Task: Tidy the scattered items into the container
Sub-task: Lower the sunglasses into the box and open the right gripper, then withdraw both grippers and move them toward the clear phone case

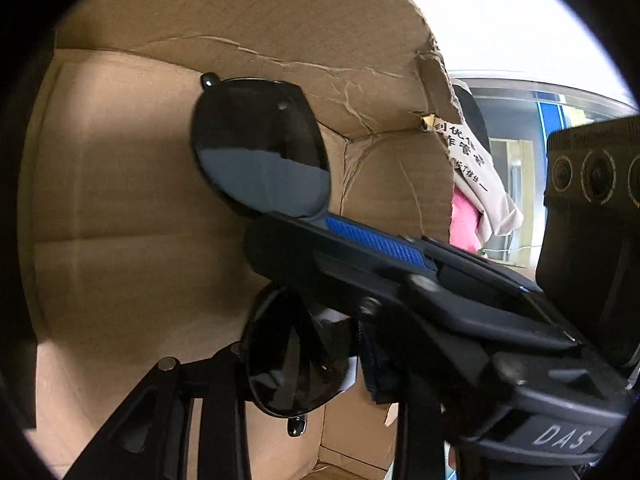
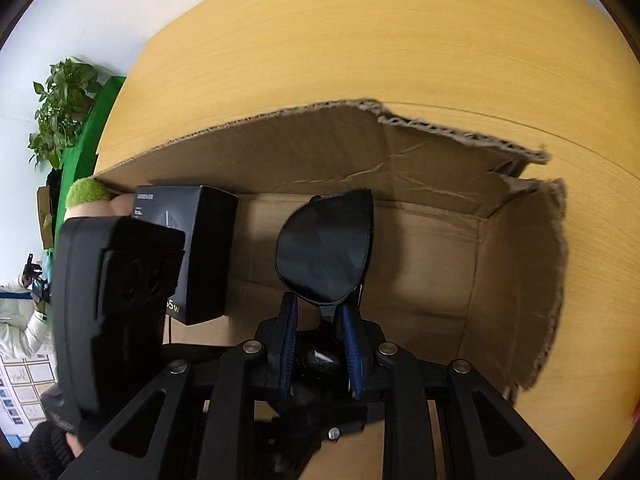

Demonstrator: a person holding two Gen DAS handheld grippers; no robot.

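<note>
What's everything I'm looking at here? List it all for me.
sunglasses: one pair, black with dark lenses, held upright inside the box
cardboard box: one, brown, open-topped with a torn rim, on the table
small carton: one, black with pale print, standing inside the box on the left in the right wrist view
table: one, light wood, under the box
fuzzy ball: one, green, behind the box's left corner
plant: one, green, leafy, far left by the wall
cloth: pink and beige pieces, beyond the box
right hand-held gripper: black, blue pads, clamped on the sunglasses
left hand-held gripper: black, around the lower lens; grip unclear
</note>
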